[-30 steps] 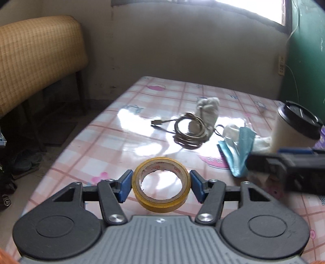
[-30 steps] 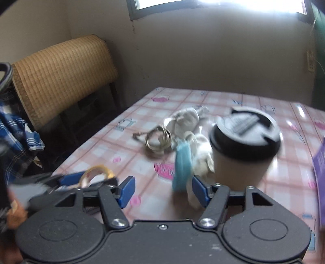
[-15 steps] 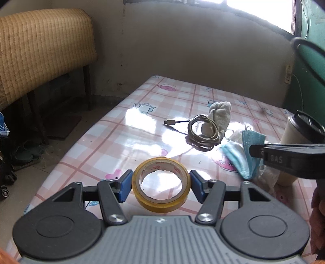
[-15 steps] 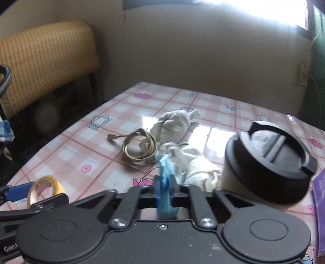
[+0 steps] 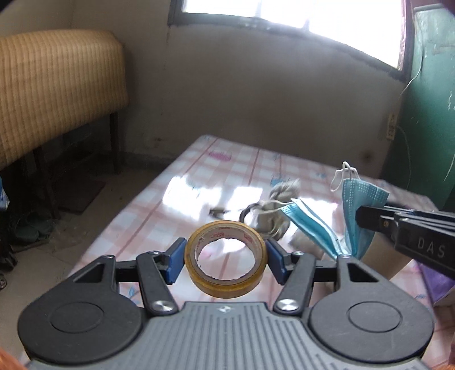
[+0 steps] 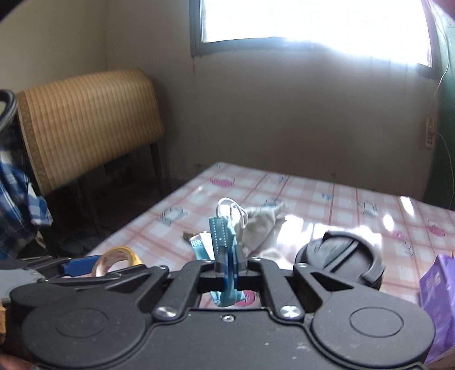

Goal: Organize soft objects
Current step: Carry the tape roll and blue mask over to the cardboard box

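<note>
My left gripper [image 5: 226, 260] is shut on a yellow roll of tape [image 5: 226, 269], held in the air above the pink checked table [image 5: 204, 182]. The tape [image 6: 118, 260] also shows at the left of the right wrist view. My right gripper [image 6: 229, 263] is shut on a blue face mask [image 6: 223, 236], lifted off the table; the mask [image 5: 352, 210] hangs folded from its fingers [image 5: 378, 217] at the right. A grey-white cloth [image 6: 263, 222] lies on the table beyond, next to a coiled cable [image 5: 260, 217].
A paper cup with a black lid [image 6: 339, 257] stands on the table at the right, a purple packet [image 6: 438, 298] beside it. A woven chair [image 6: 88, 122] is left of the table, a wall with a window [image 6: 312, 20] behind, a green door [image 5: 426, 113] at far right.
The right gripper closed on the blue mask and lifted it off the table. The left gripper rose with the tape roll still in its grip.
</note>
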Demonstrator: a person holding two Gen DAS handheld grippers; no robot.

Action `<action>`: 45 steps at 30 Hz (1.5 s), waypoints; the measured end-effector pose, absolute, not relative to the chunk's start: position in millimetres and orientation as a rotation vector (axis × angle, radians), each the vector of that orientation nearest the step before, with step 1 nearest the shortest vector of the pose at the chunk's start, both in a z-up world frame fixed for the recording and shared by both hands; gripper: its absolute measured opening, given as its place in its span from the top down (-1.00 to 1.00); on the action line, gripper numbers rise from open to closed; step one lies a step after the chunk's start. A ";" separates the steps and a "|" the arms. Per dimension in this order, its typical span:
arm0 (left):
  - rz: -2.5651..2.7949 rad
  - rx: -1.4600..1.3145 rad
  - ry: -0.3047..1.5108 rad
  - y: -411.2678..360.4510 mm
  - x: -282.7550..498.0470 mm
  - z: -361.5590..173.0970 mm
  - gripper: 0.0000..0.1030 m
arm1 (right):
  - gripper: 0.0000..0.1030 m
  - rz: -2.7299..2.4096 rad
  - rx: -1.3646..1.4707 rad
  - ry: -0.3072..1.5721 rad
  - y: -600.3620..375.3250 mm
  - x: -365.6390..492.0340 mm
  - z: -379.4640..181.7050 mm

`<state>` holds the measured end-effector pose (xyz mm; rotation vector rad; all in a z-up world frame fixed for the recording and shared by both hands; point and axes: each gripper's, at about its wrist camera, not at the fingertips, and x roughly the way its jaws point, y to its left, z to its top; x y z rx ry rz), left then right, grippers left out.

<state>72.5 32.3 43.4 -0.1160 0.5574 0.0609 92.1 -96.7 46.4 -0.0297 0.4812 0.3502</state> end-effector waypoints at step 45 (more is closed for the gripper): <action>-0.184 0.047 0.509 -99.7 102.7 105.3 -0.18 | 0.91 0.086 0.112 0.392 -241.2 78.9 121.9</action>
